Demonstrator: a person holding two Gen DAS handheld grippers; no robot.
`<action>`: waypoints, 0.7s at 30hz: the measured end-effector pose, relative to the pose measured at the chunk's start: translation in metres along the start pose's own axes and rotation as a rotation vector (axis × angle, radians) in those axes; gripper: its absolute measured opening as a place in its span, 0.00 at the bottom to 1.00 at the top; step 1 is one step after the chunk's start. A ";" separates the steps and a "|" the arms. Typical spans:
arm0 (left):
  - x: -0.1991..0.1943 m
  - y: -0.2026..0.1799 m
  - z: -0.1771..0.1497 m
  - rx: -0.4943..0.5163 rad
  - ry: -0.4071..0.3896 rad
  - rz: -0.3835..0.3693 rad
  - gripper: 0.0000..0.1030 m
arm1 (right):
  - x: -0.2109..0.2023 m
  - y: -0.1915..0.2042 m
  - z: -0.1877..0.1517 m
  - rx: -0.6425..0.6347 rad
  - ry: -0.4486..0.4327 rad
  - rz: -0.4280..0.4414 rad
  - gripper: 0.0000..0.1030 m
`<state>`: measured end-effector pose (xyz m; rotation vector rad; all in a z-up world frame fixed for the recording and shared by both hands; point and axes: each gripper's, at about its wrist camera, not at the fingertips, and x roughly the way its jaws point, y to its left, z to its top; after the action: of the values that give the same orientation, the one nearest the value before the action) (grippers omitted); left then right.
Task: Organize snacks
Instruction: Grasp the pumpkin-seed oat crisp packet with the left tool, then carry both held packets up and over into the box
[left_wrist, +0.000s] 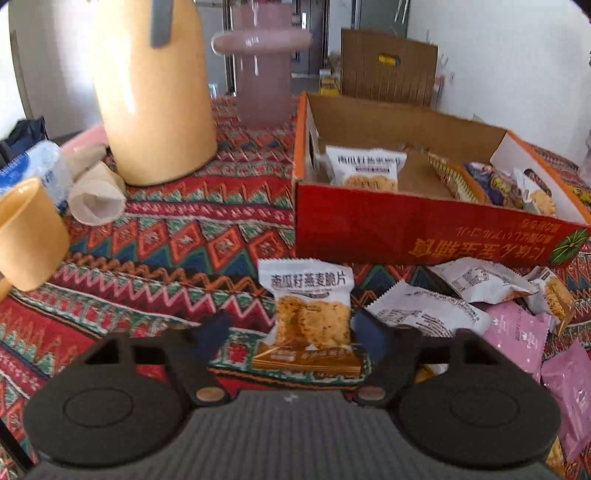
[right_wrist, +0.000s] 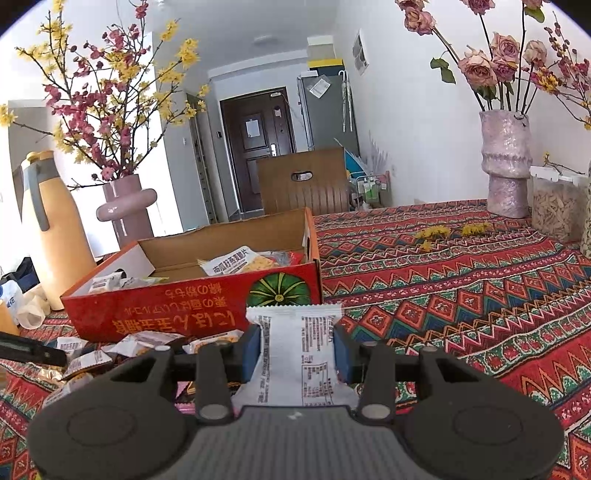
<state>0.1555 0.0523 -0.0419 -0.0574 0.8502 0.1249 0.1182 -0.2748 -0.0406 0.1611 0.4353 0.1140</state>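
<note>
A red cardboard box (left_wrist: 424, 229) holds several snack packets on the patterned tablecloth; it also shows in the right wrist view (right_wrist: 184, 306). My left gripper (left_wrist: 291, 332) is open around a white oat-crisp packet (left_wrist: 310, 306) that lies in front of the box; its right finger is close to the packet, the left one apart. More white packets (left_wrist: 428, 314) and pink packets (left_wrist: 517, 332) lie to its right. My right gripper (right_wrist: 295, 350) is shut on a white snack packet (right_wrist: 295, 350), back side up, held above the table in front of the box's right end.
A tall yellow thermos (left_wrist: 155, 92), a pink vase (left_wrist: 262, 74), paper cups (left_wrist: 96, 195) and a yellow cup (left_wrist: 26, 232) stand left of the box. A pink vase of roses (right_wrist: 506, 166) and a clear jar (right_wrist: 554, 206) stand far right. A wooden chair (right_wrist: 303, 184) is behind.
</note>
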 end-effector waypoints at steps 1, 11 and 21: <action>0.003 0.000 -0.001 -0.005 0.011 -0.012 0.55 | 0.000 0.000 0.000 0.001 0.002 0.002 0.40; -0.011 0.005 -0.004 0.000 -0.034 -0.029 0.41 | -0.001 0.000 0.000 0.002 -0.003 0.010 0.40; -0.048 0.009 0.000 -0.023 -0.142 -0.058 0.41 | -0.004 0.003 0.000 -0.011 -0.024 0.011 0.40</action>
<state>0.1228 0.0570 -0.0062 -0.0938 0.7046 0.0829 0.1147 -0.2722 -0.0384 0.1542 0.4099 0.1250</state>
